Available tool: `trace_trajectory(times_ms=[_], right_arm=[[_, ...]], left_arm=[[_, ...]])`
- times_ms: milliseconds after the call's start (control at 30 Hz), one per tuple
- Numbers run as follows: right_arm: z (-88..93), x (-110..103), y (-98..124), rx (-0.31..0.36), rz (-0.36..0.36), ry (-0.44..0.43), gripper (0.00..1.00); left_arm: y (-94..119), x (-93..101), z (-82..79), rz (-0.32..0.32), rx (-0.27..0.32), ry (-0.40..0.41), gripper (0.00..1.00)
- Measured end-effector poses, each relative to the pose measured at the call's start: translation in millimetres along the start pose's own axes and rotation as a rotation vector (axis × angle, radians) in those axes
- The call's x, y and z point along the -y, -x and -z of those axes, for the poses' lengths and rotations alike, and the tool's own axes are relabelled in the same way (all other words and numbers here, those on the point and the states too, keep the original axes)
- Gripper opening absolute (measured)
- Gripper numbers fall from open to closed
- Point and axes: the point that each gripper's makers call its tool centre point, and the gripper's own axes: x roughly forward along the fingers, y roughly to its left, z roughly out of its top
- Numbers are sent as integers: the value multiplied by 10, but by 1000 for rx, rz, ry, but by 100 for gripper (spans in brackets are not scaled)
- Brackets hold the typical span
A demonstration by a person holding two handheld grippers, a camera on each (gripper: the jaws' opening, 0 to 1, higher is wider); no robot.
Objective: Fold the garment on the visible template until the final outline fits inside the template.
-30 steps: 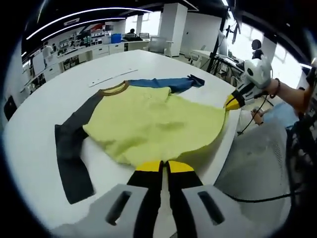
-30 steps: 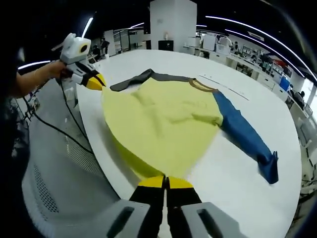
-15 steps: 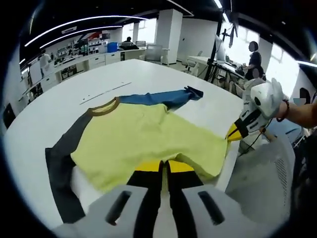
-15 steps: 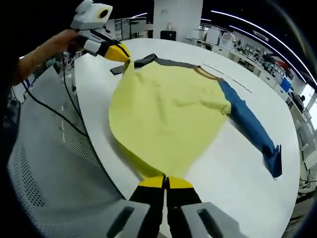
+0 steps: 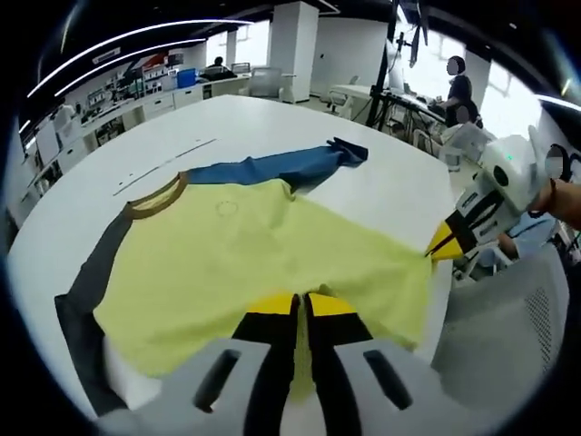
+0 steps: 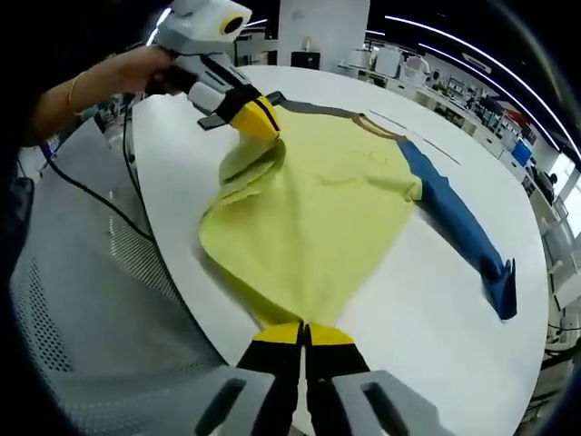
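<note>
Your garment is a yellow-bodied top lying on the white desk, its hem toward the near edge and its brown collar toward the far side. The blue sleeve stretches flat across the desk; the dark grey sleeve runs along the other side. In the right gripper view the same garment spreads out from your right tongs, which are pressed together on the yellow hem at the desk edge. Your left tongs pinch the other hem corner, lifted off the desk so the fabric bunches in folds beneath them. In the left gripper view, the left tongs sit closed over yellow cloth, and the right tongs grip the hem corner.
</note>
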Motion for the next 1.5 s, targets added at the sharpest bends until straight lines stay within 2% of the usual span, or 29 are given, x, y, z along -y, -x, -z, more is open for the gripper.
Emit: trace_trajectory(times_ms=[133, 300, 433, 633, 733, 800, 867, 967, 1033, 1133, 1267, 1400, 1500], right_arm=[[22, 2, -11, -6, -1, -5, 0], [66, -6, -40, -12, 4, 3, 0], [106, -7, -48, -16, 2, -8, 0], [182, -37, -54, -45, -9, -18, 0], [210, -60, -58, -59, -19, -23, 0], [207, -78, -53, -58, -30, -43, 3], [197, -95, -19, -62, -44, -67, 11], [172, -107, 42, -68, -44, -43, 20], [137, -92, 89, -68, -42, -41, 25], [86, -67, 139, -60, -40, -65, 30], [-2, -18, 175, -35, -28, -111, 33], [-62, -9, 144, -5, -28, -178, 36], [-80, -20, 123, 6, -28, -208, 37]], left_arm=[[-106, 14, 76, 0, -27, -1, 1], [-220, 5, 213, 5, -60, 46, 2], [-271, -8, 268, -4, -62, 73, 2], [-344, 1, 355, -25, -79, 60, 3], [-343, -10, 341, -36, -51, 46, 3], [-338, -23, 337, -40, -39, 50, 4], [-302, -36, 332, -59, -27, 45, 7], [-197, -86, 313, -108, -16, -10, 18], [-123, -95, 311, -115, -4, 2, 23], [32, -121, 285, -135, 51, 77, 26], [252, -178, 349, -171, 92, 168, 33], [446, -268, 423, -234, 134, 281, 41], [541, -285, 439, -262, 167, 302, 44]])
